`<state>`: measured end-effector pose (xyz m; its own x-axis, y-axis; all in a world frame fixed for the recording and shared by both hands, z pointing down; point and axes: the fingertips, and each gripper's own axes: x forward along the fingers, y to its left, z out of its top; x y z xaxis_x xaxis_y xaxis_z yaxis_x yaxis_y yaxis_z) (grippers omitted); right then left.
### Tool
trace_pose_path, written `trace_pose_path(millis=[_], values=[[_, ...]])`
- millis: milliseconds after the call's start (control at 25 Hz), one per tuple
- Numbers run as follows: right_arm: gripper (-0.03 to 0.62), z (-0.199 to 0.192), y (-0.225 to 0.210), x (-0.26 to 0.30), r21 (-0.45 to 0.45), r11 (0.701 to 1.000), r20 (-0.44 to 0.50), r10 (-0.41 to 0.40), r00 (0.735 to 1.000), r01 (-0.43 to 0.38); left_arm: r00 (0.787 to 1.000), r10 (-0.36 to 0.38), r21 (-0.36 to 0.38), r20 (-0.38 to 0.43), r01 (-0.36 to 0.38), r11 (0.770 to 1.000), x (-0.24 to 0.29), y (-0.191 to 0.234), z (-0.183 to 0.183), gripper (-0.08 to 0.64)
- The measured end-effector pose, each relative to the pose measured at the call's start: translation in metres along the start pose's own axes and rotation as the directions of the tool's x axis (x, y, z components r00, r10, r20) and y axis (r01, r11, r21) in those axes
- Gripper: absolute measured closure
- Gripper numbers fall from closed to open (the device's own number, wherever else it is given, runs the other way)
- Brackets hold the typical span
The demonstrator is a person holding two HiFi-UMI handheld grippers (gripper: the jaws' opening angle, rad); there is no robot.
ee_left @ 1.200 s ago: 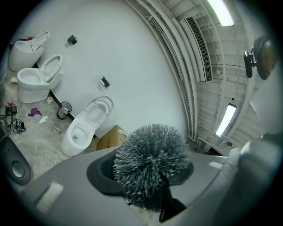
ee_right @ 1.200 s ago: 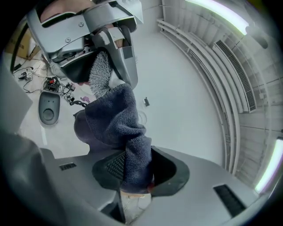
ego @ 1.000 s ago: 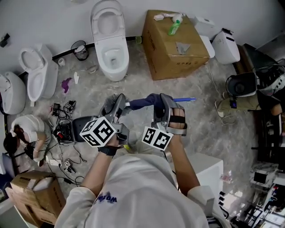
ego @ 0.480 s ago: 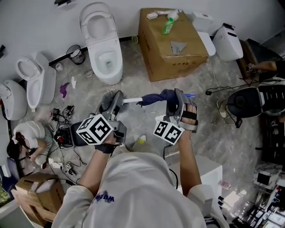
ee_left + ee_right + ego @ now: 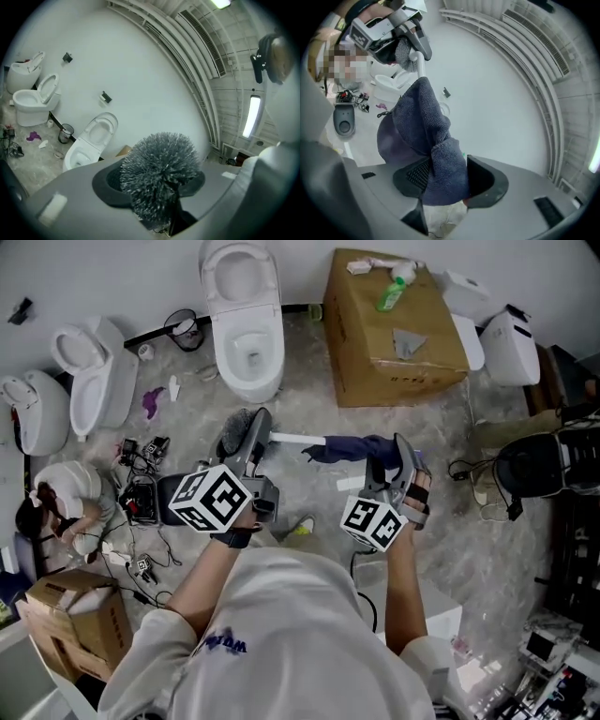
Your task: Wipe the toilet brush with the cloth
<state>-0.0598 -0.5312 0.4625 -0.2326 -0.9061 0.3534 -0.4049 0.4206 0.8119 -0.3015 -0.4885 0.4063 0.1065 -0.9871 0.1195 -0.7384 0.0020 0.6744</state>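
1. Dark blue cloth (image 5: 426, 136) is my biggest worry. The right gripper (image 5: 447, 180) has just been opening its fingers, and the bunched fabric fills the gap and touches both pads, a loosened hold. I'd say a little wider and it slips down to the floor (image 5: 441, 427)
2. The toilet brush (image 5: 281, 438) hangs roughly level above that floor, its white handle running into the cloth. Gripped firmly at one end only, it could twist or swing if the cloth drags along it
3. The left gripper (image 5: 154, 185) has its fingers closed on the brush just under the grey bristles, which crowd between them and may smear the pads
4. Both forearms reach forward from the chest, with the grippers pointing away and slightly down, the left at the bristle end and the right at the cloth end, apart
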Motion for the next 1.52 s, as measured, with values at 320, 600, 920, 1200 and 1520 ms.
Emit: trace_pose_path(millis=[320,600,920,1200,1520], values=[[0.446,0.046,0.010,0.020,-0.020,0.992,-0.124,-0.124,0.984,0.122,0.998,-0.011,-0.029,-0.065,0.010,1.000,0.001,0.035,0.023,0.360],[0.449,0.072,0.020,0.034,-0.086,0.987,-0.130,-0.144,0.981,0.134,0.991,-0.032,-0.101,-0.129,0.019,0.995,0.010,0.046,0.011,0.359],[0.463,0.140,0.051,0.019,-0.100,0.990,0.070,-0.093,0.993,0.099,0.978,-0.101,-0.112,-0.182,0.082,0.990,0.021,0.032,-0.010,0.359],[0.480,0.158,0.053,0.009,-0.138,0.984,0.149,-0.092,0.985,0.112,0.974,-0.120,-0.134,-0.192,0.095,0.986,0.024,0.030,-0.014,0.365],[0.472,0.122,0.042,0.017,-0.164,0.981,0.069,-0.091,0.993,0.102,0.973,-0.104,-0.081,-0.206,0.089,0.993,0.027,0.029,-0.010,0.364]])
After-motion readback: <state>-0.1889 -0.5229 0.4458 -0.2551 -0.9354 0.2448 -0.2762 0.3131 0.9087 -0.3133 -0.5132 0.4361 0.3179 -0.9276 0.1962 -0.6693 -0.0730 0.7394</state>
